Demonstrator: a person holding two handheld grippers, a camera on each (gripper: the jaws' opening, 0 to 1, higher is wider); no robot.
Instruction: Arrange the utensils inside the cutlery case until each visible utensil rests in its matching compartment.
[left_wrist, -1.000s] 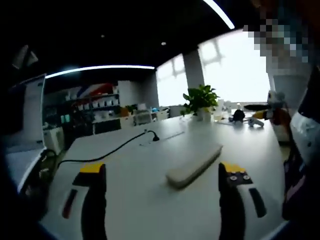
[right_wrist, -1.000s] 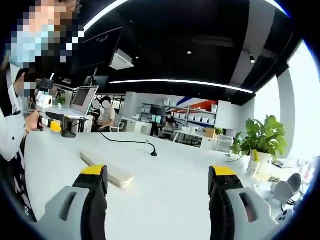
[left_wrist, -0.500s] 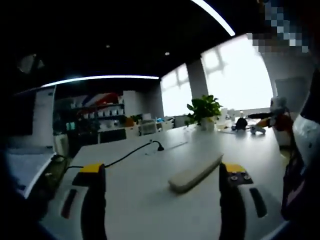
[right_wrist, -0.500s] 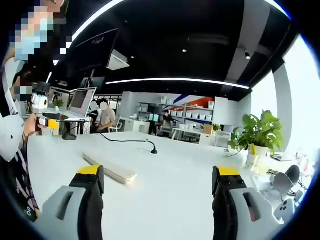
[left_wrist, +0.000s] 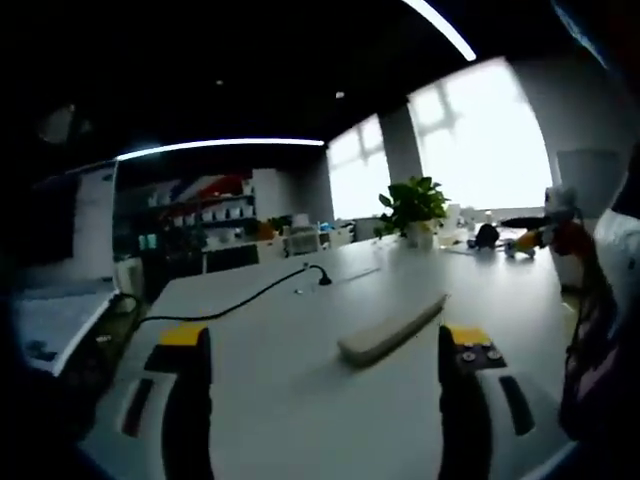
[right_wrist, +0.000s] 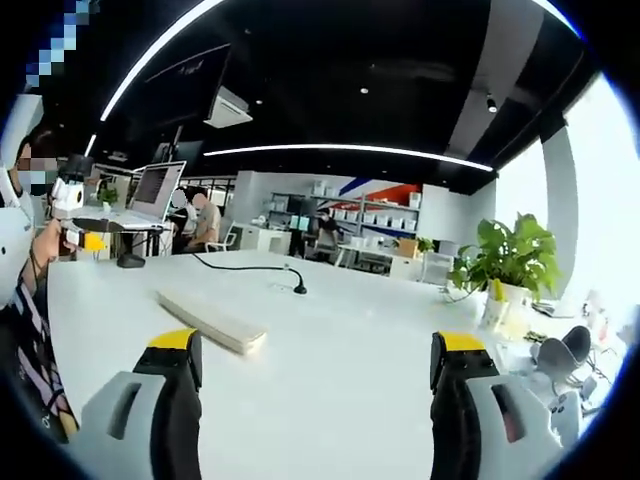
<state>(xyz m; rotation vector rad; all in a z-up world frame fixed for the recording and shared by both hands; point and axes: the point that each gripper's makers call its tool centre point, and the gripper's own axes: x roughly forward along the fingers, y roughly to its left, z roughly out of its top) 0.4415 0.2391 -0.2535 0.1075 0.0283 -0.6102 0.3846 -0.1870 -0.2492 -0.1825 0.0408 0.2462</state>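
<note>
Both cams low over white worktop (left_wrist: 300, 400), facing along it from opposite sides; share closed case (right_wrist: 210, 322), near-mid.

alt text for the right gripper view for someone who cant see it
A closed, long, pale cutlery case lies on a white table, ahead of the open right gripper. A black cable and a potted plant sit farther back.

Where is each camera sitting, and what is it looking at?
Left gripper view: rides the left gripper, low over the white table, facing the closed cutlery case and a potted plant; a sleeve shows at right.
Right gripper view: rides the right gripper, facing the cutlery case and a laptop; a hand shows at left.
Both share table, case, plant and black cable.
</note>
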